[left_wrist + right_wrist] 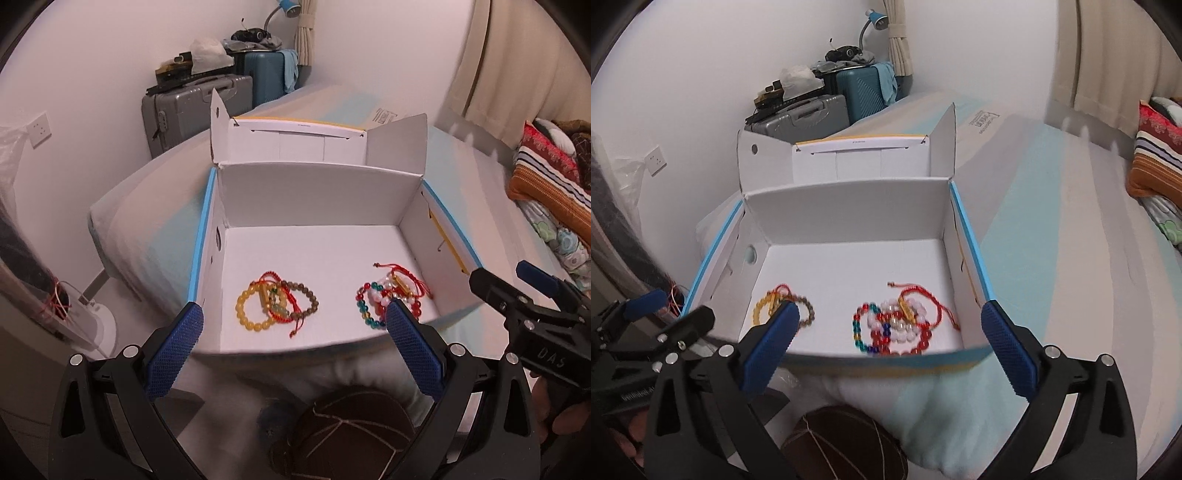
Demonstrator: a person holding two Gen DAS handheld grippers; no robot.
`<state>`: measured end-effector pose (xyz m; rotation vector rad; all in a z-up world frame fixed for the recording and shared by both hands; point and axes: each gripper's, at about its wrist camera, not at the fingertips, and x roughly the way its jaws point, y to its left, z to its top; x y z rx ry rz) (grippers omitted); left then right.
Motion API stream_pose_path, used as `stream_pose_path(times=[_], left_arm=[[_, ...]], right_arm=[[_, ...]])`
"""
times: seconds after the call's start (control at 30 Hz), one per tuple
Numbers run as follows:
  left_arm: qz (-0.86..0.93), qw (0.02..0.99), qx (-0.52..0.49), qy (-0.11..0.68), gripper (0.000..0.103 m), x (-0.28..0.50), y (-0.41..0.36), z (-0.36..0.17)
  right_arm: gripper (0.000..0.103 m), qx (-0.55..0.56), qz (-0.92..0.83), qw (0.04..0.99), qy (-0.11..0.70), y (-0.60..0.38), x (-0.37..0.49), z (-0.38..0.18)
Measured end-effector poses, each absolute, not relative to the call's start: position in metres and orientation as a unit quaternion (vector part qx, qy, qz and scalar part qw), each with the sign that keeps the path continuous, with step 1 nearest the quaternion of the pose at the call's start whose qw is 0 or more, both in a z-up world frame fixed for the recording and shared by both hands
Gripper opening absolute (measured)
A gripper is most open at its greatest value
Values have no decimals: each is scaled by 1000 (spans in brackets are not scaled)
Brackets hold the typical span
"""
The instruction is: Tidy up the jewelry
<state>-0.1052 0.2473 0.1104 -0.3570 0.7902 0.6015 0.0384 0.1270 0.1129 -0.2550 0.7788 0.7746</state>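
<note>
An open white cardboard box with blue edges lies on the bed. Inside it are two heaps of bracelets. The left heap has yellow beads, brown beads and red cord. The right heap has red, green, blue and white beads and red cord with a gold tube. My left gripper is open and empty, just before the box's near wall. My right gripper is open and empty at the same wall. Each gripper shows at the edge of the other's view.
The box rests on a pale blue and white bed cover. A brown round cushion lies just below the grippers. Suitcases with clutter stand against the wall behind. Striped pillows lie at the right.
</note>
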Motion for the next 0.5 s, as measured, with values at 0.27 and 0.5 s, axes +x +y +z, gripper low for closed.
stream_pose_path(times=[0.27,0.5], left_arm=[[287,861,-171,384,97,-123,233,100],[287,858,-171,389,97,-127,233,93]], right_arm=[[95,-119,362,846,374,112,18,101],[95,-119,361,846,375,112,14,97]])
